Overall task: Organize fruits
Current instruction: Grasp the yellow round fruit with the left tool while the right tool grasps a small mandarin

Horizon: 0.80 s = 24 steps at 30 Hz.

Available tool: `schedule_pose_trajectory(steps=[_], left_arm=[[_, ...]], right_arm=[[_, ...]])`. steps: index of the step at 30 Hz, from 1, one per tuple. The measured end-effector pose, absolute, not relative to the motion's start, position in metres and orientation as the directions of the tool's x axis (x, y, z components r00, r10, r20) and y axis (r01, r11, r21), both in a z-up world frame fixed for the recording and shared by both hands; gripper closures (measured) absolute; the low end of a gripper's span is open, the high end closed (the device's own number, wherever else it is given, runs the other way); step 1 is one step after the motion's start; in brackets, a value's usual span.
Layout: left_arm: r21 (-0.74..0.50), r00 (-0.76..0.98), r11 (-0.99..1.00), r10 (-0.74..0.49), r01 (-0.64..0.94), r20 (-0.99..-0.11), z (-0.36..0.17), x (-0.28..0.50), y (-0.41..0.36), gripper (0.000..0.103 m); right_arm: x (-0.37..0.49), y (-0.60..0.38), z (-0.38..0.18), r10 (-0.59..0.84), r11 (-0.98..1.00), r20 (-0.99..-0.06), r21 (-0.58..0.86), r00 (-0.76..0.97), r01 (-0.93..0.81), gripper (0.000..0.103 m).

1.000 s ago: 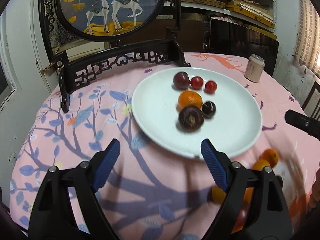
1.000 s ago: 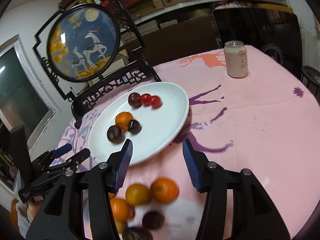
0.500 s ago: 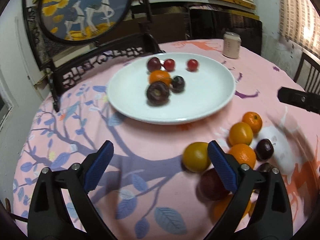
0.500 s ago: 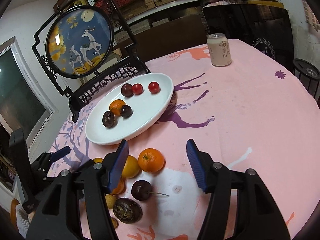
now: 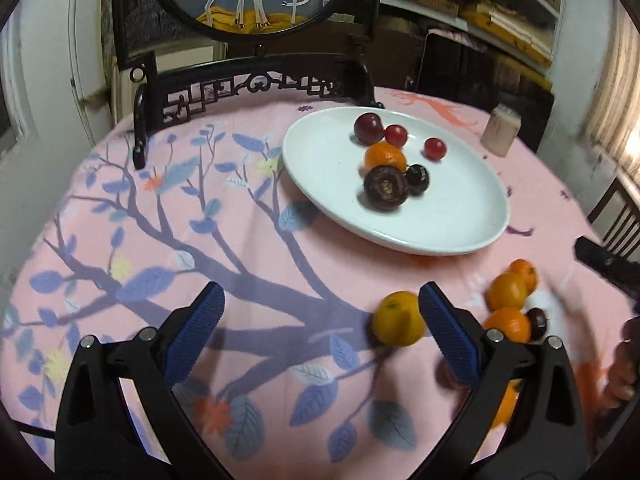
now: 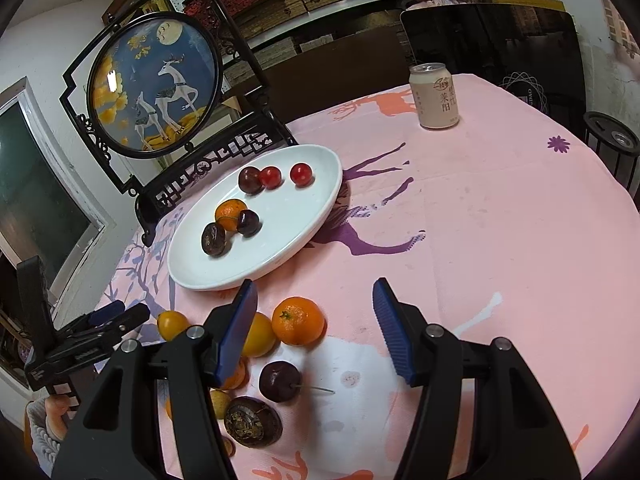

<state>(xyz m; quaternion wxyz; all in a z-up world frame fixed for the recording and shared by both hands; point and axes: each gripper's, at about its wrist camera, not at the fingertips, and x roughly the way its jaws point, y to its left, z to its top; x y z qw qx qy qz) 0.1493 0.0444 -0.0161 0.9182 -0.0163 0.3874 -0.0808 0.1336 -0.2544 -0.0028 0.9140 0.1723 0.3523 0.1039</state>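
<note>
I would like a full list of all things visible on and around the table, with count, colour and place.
round white ceramic plate: one, white, left of centre on the table
fruits on the plate: six; one orange, two small red, three dark purple
loose fruits on the cloth: at least seven, orange, yellow and dark, near edge
pale drink can: one, beige, far side
pink patterned tablecloth: one, covers the table
round deer picture in black carved stand: one, behind the plate
left gripper: black, blue pads, opening, empty
right gripper: same colours, open, empty

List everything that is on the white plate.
On the white plate lie six fruits: a mandarin, a wrinkled dark passion fruit, a dark cherry, a dark plum and two small red fruits. The undersides and anything beneath them are hidden.
</note>
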Motion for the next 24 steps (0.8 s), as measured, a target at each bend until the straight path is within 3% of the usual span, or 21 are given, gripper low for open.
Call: schedule_pose_trajectory(steps=[10,16,21,24], left_arm=[[0.136,0.689,0.958,-0.079,0.252,-0.720,-0.036,0.121,-0.005,0.006],[0.116,0.670,0.948,-0.119,0.296,-0.732,-0.040,0.112,-0.006,0.025],[0.109,0.648,0.932,-0.152,0.345,-0.746,-0.045,0.113,-0.014,0.057],[0.115,0.647,0.929,-0.154,0.353,-0.747,-0.046,0.112,-0.018,0.065]], right_arm=[[0.134,-0.253,-0.004,0.313,0.919,-0.616,0.388,0.723,-0.067,0.042],[0.140,-0.252,-0.012,0.334,0.912,-0.641,0.404,0.691,-0.066,0.042],[0.145,-0.251,-0.022,0.379,0.893,-0.660,0.444,0.649,-0.070,0.042],[0.148,-0.249,-0.027,0.396,0.887,-0.670,0.457,0.628,-0.070,0.042]])
